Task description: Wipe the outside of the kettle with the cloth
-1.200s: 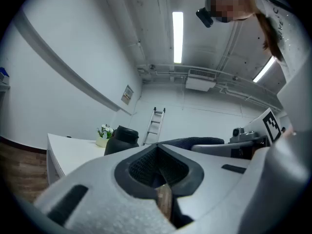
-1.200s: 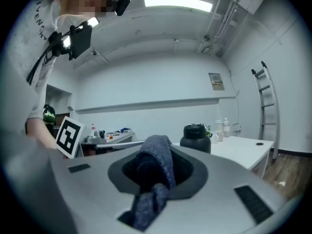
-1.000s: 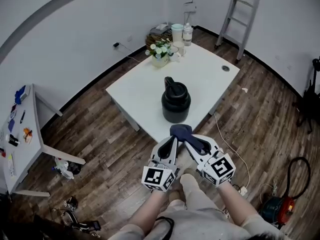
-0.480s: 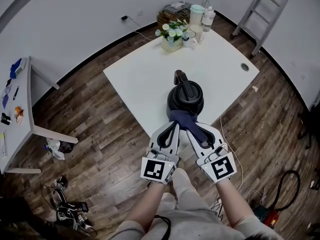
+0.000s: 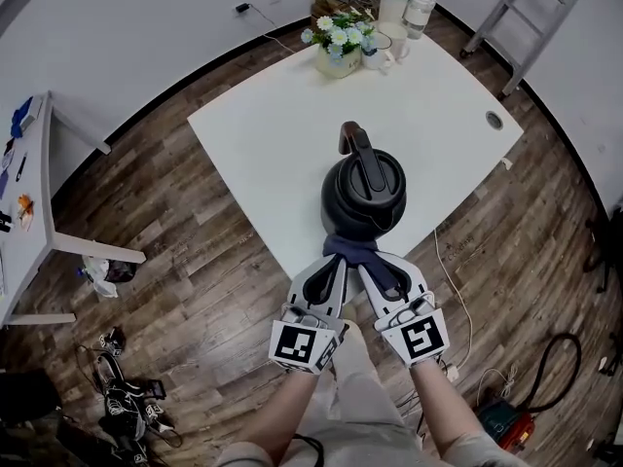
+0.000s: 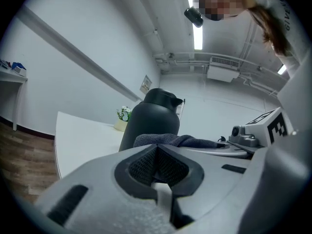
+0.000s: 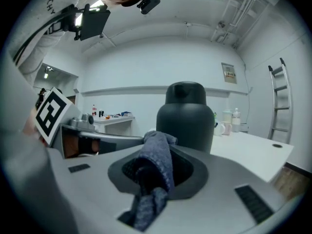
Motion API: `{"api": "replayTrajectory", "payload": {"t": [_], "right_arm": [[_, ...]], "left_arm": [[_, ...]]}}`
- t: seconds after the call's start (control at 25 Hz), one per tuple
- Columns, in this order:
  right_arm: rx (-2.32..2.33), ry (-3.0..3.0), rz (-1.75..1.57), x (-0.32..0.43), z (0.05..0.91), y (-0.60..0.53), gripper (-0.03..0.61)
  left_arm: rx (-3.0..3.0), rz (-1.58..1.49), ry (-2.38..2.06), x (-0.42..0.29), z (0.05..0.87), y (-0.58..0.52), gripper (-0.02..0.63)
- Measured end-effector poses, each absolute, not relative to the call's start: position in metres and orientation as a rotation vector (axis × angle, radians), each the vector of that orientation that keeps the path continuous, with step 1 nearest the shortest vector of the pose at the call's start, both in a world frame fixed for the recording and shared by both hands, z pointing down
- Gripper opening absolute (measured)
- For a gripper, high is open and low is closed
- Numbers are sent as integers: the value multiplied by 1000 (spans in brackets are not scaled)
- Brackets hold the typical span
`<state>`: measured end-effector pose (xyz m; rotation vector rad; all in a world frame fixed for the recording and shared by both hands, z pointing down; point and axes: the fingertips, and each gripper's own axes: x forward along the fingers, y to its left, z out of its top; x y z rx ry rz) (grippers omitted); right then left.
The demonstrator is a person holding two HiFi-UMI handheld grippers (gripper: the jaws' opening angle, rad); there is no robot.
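Note:
A black kettle with a top handle stands upright near the front edge of the white table. A dark blue cloth rests against the kettle's near lower side. My right gripper is shut on the cloth, which bunches out of its jaws in front of the kettle. My left gripper sits close beside the right one, shut, with nothing seen between its pads. From the left gripper view the cloth lies just past its tips, before the kettle.
A flower pot, a mug, a pale jar and a bottle stand at the table's far end. A ladder leans at the right. A side table stands left; clutter and cables lie on the floor.
Both grippers have moved forward with the cloth, from off the table's front edge up to the kettle's near side. The head view has shifted closer over the table.

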<state>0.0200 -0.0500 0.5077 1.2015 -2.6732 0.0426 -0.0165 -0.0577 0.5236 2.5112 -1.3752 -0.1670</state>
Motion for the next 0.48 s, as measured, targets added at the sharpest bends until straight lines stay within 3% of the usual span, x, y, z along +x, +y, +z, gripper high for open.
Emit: {"api": "replayTrajectory", "payload": {"t": [0.28,0.48], "right_arm": [[1249,-2580,139,30,540,-49,72],[1290,-2708,75,35,487,-36,72]], "left_arm": [[2474,-137,-1339,-13,533,-51,6],[2521,-199,-1403,-24,505,-45,6]]}}
